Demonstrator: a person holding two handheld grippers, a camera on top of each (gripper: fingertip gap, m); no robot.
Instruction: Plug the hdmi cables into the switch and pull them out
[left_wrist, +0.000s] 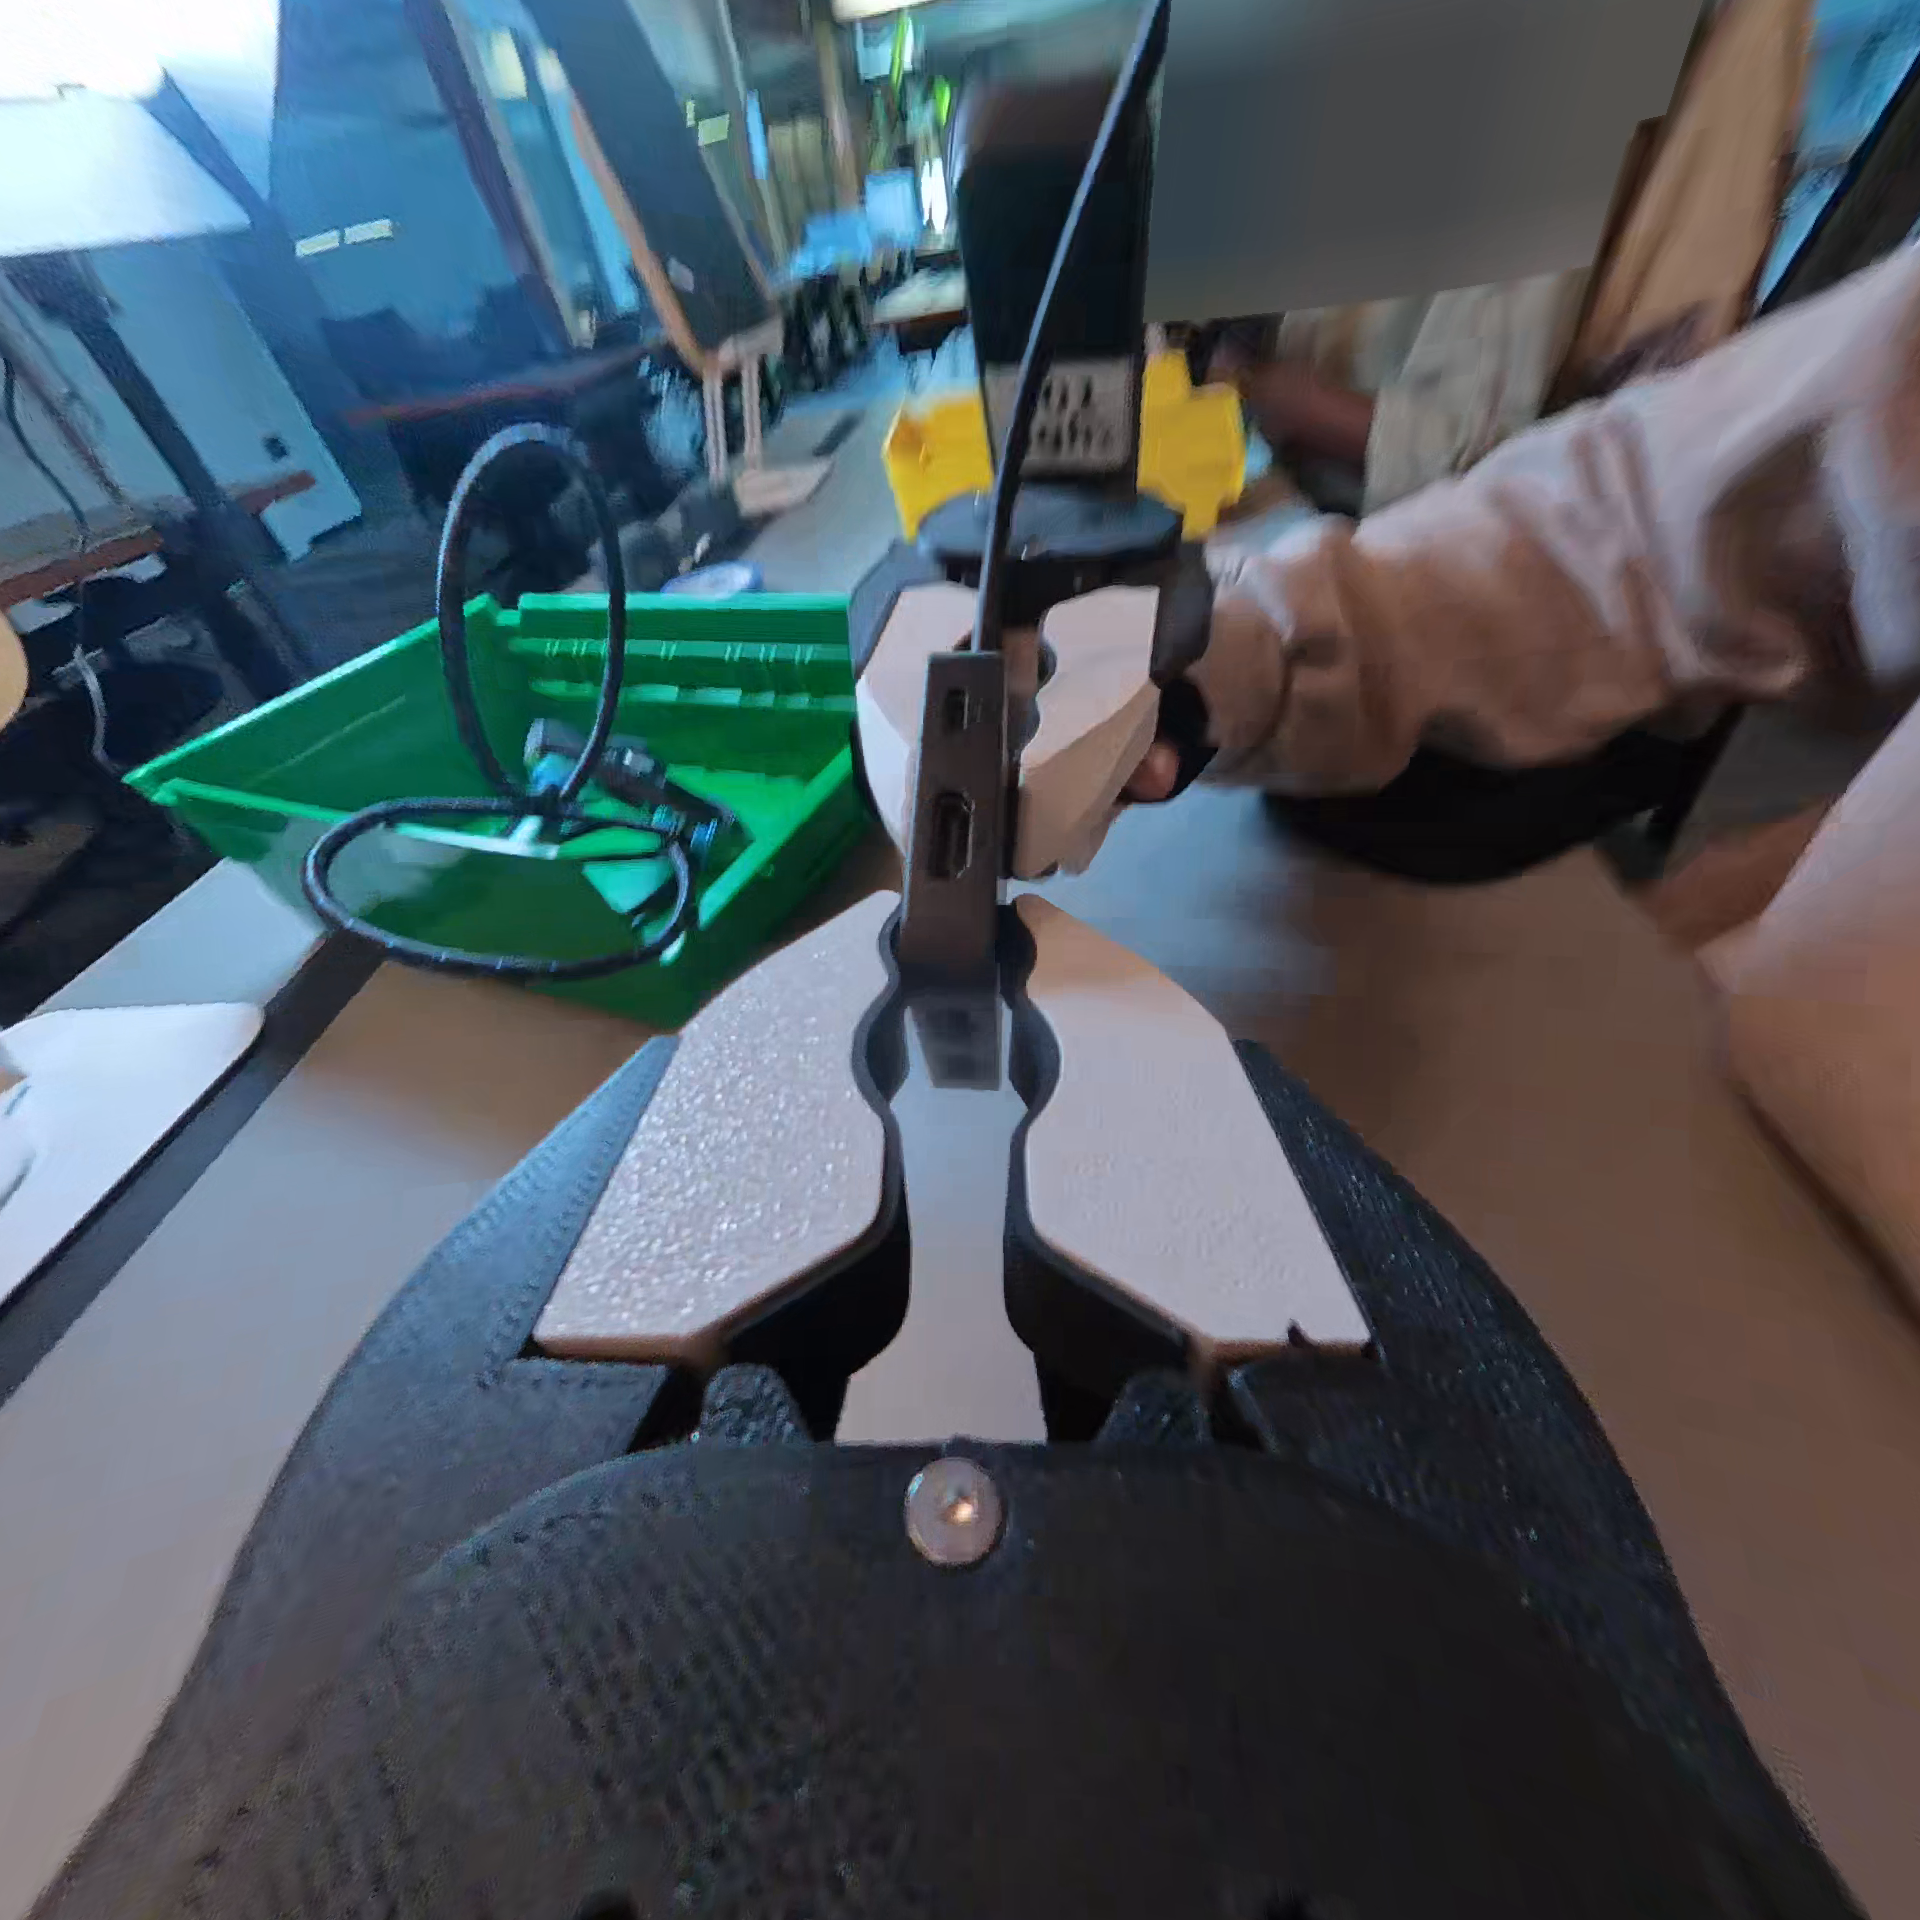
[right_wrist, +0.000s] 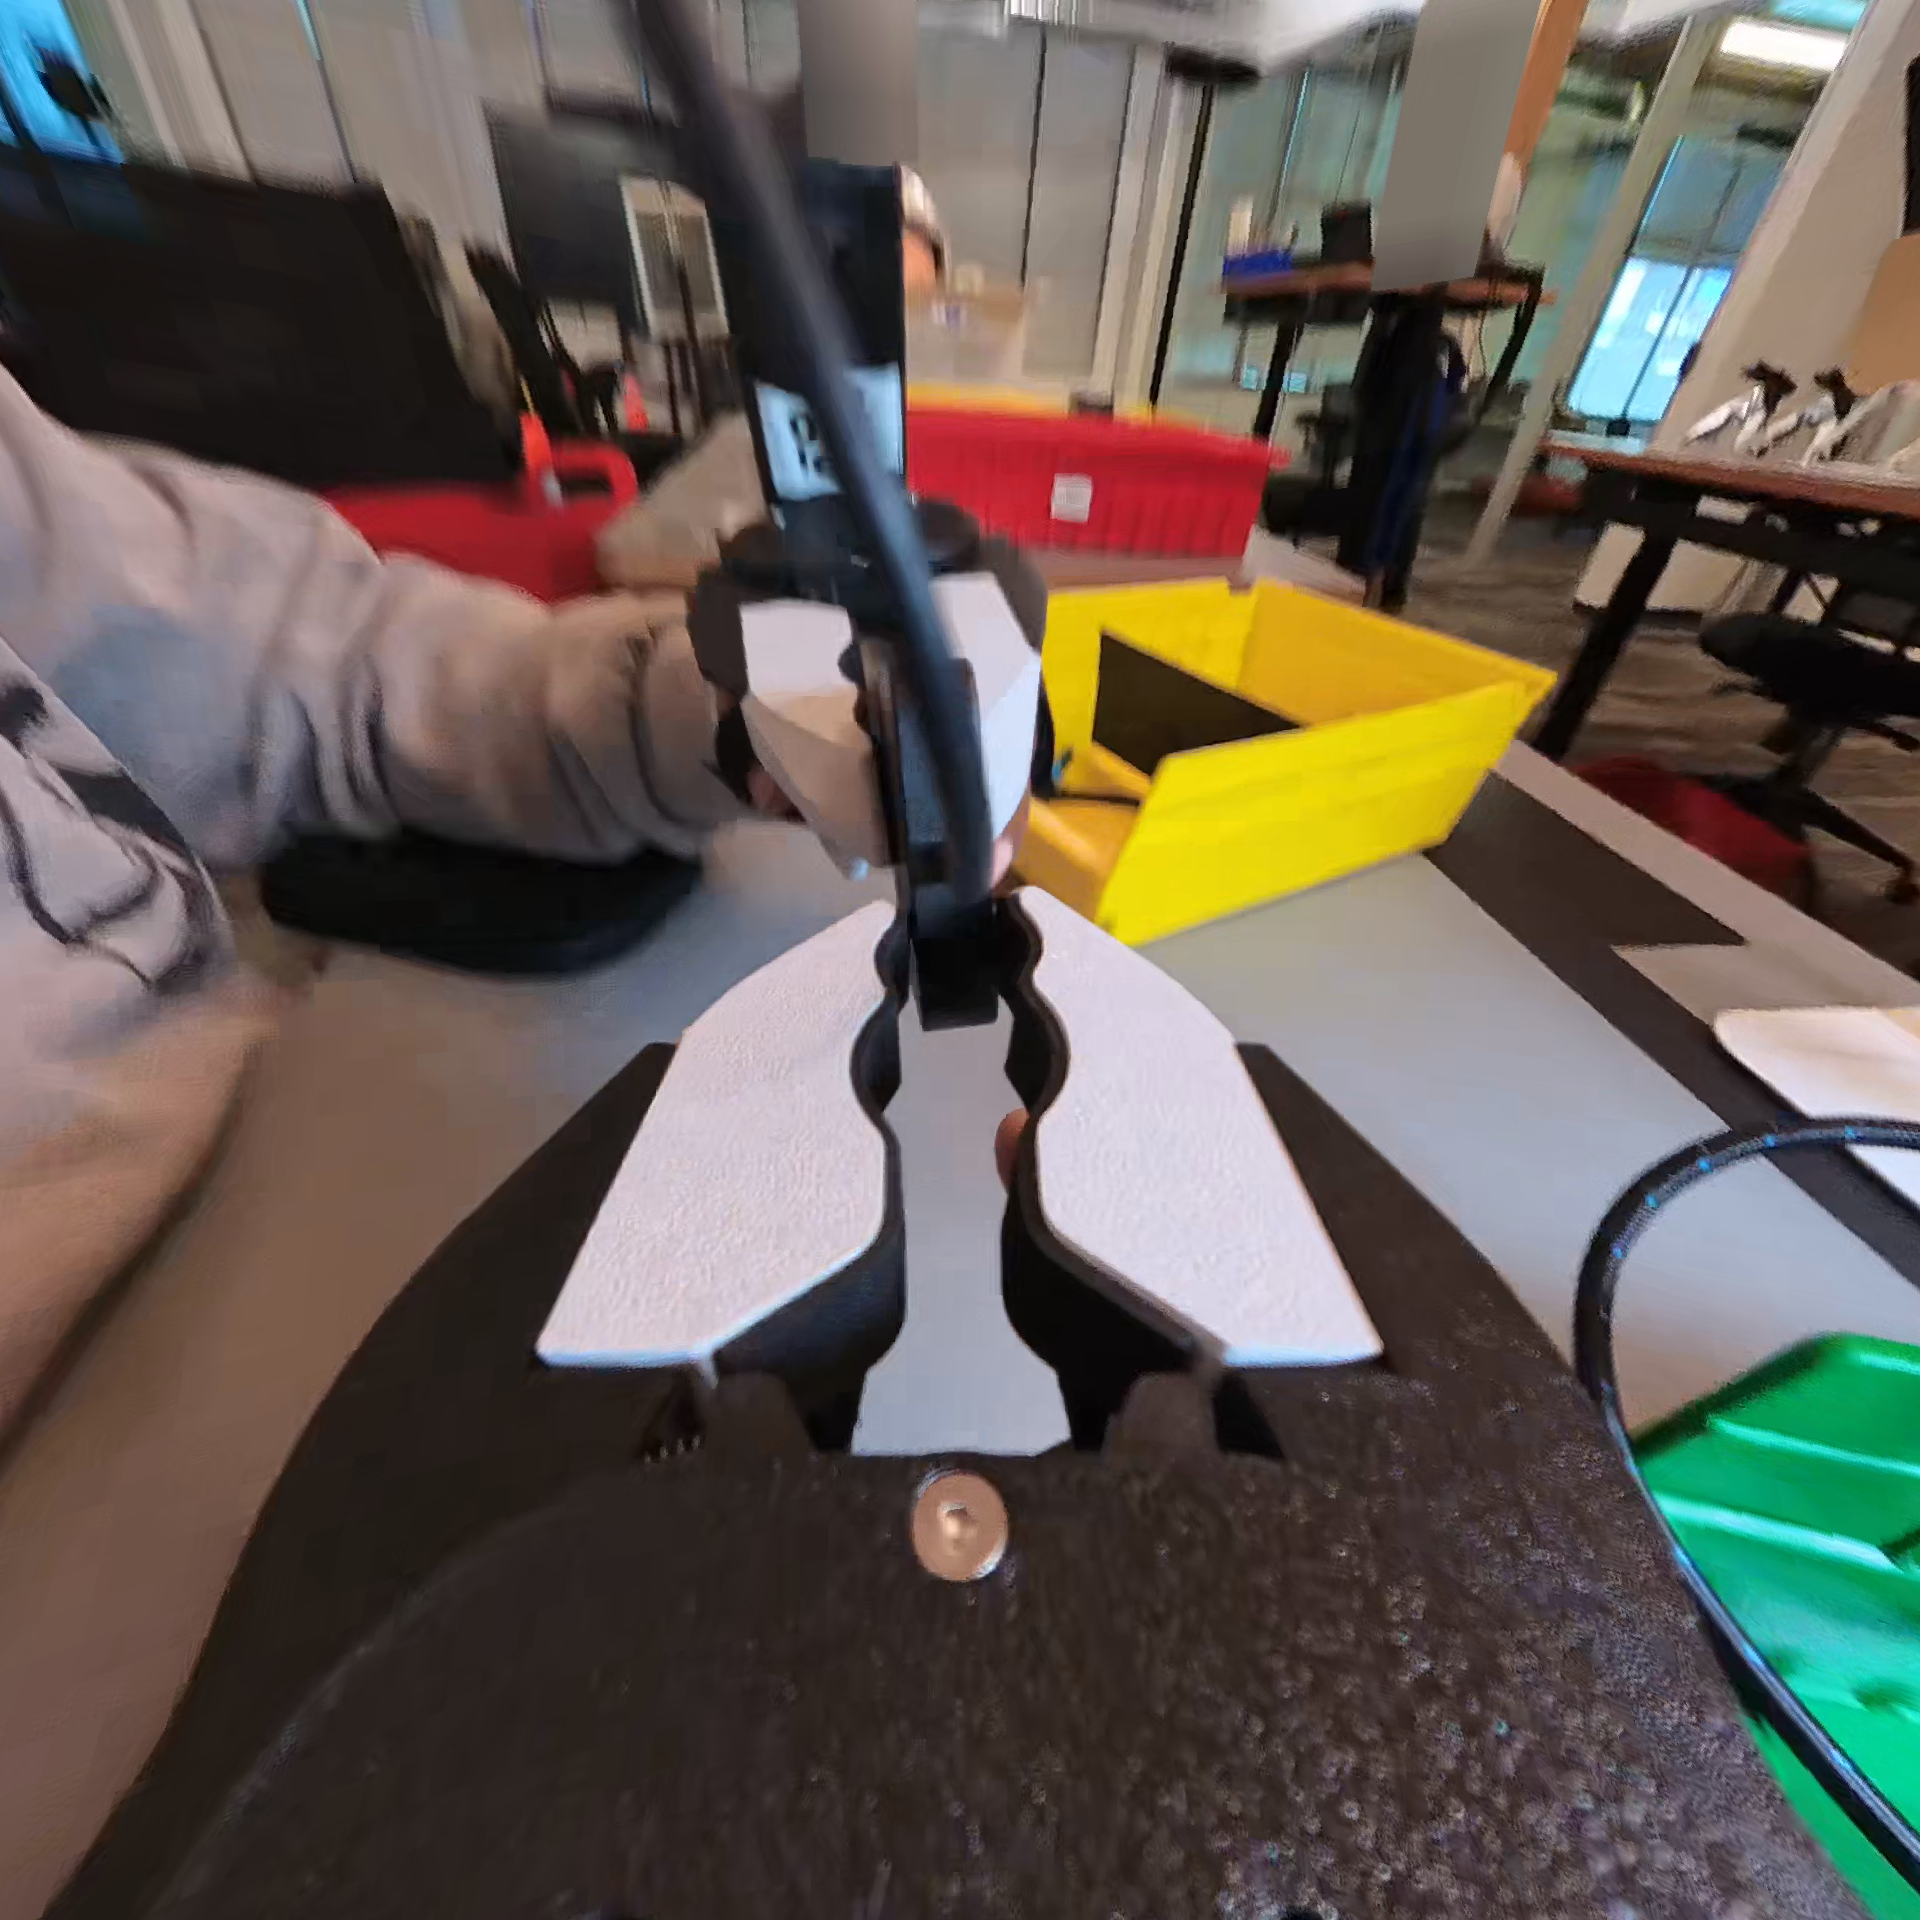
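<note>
At the far left of the left wrist view a green bin (left_wrist: 312, 769) stands on the table (left_wrist: 1403, 1091), with spare black cables (left_wrist: 499, 951) coiled in it and over its front wall. In the middle, the left gripper (left_wrist: 951, 935) has its fingers pressed in on the lower end of the switch (left_wrist: 951, 769), a slim grey slab held on edge above the table. One HDMI port (left_wrist: 951, 826) on its facing side is empty. A thin black cable (left_wrist: 1039, 364) rises from the far end of the slab.

The right gripper (right_wrist: 951, 935), seen in its own view, pinches a black block (right_wrist: 948, 987) where that cable ends. I take this for the plug or the switch's end, but I cannot tell which. To its right a yellow bin (right_wrist: 1299, 790) stands on the table.

The step in hand looks like plugging or pulling at the switch's end: both tools grip along one line and face each other. Whether the plug is seated cannot be made out. The next move calls for a straight push or pull along the slab's length, with the left grip firm so the switch does not twist.

No brand shows on the switch. A white sticker (right_wrist: 1070, 497) on the red bin (right_wrist: 1091, 457) behind, and a black-and-white tag on the far tool, are too blurred to read
</note>
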